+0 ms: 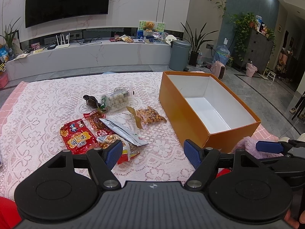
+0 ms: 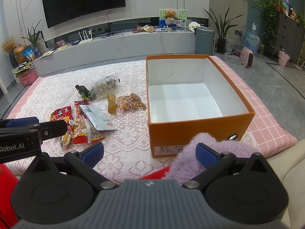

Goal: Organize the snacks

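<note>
The left tool (image 1: 153,153) hangs with its blue pads spread wide and nothing between them, above the lace-covered bench (image 1: 47,103). The right tool (image 2: 149,152) is likewise spread and grips nothing; a fluffy lilac fabric (image 2: 192,148) lies just behind its right-hand pad.

In the left wrist view the snacks lie in a loose cluster at about 10 o'clock from the left tool. A red packet (image 1: 77,139) is nearest the left edge, touching a peanut packet (image 1: 122,147) partly hidden by the tool's left pad. A silver-grey sachet (image 1: 124,131) lies across a red meat snack pack (image 1: 97,121). A clear bag of orange nuts (image 1: 148,117) sits at 12 o'clock, apart from the pile. Beyond are a clear pack of pale round pieces (image 1: 116,99) and a small dark packet (image 1: 91,100) beside it.

The orange box (image 1: 183,112), open and white inside, stands at 1 o'clock with no snack in it.
</note>
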Demonstrator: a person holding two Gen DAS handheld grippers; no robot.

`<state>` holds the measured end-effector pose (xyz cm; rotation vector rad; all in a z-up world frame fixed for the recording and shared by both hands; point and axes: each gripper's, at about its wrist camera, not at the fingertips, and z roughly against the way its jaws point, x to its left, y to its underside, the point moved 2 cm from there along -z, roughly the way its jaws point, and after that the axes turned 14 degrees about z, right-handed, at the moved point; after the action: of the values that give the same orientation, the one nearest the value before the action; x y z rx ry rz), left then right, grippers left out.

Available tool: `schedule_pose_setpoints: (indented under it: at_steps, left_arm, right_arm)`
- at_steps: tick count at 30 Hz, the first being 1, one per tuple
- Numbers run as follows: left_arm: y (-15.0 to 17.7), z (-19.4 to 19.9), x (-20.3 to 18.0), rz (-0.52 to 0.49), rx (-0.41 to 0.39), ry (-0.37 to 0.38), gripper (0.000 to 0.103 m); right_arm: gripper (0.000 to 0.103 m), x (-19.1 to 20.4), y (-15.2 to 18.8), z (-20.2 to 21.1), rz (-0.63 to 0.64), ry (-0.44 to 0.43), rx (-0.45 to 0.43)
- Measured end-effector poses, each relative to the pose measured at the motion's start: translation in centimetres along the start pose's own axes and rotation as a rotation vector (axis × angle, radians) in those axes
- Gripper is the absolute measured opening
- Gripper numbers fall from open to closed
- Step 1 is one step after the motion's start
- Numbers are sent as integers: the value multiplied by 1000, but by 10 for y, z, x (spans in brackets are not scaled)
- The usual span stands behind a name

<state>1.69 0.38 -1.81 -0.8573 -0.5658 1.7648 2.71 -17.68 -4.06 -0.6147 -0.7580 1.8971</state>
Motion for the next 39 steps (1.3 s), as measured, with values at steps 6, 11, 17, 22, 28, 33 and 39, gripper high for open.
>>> schedule_pose_setpoints:
  at_steps: [6, 11, 17, 22, 28, 33, 39]
  left_arm:
    - [-15, -2, 19, 18, 15, 13, 81]
    - [-32, -15, 48, 62, 42, -20, 70]
    - [-37, -45, 71, -8, 161, -32, 70]
    - [-34, -67, 90, 63, 213, -11, 70]
    - [-34, -98, 107, 151, 278, 33, 70]
    - [-39, -102, 130, 158, 281, -21, 70]
    - [-30, -109, 145, 141, 335, -19, 67]
  right_arm:
    - [99, 5, -9, -4, 16, -28, -59]
    - [81, 19, -26, -16, 92, -68, -101]
    - [62, 48, -43, -47, 197, -145, -107]
    - [58, 66, -53, -85, 243, -193, -51]
    - [48, 76, -63, -131, 278, -237, 28]
    - [50, 84, -66, -147, 299, -303, 31]
    - [50, 110, -60, -159, 346, -394, 29]
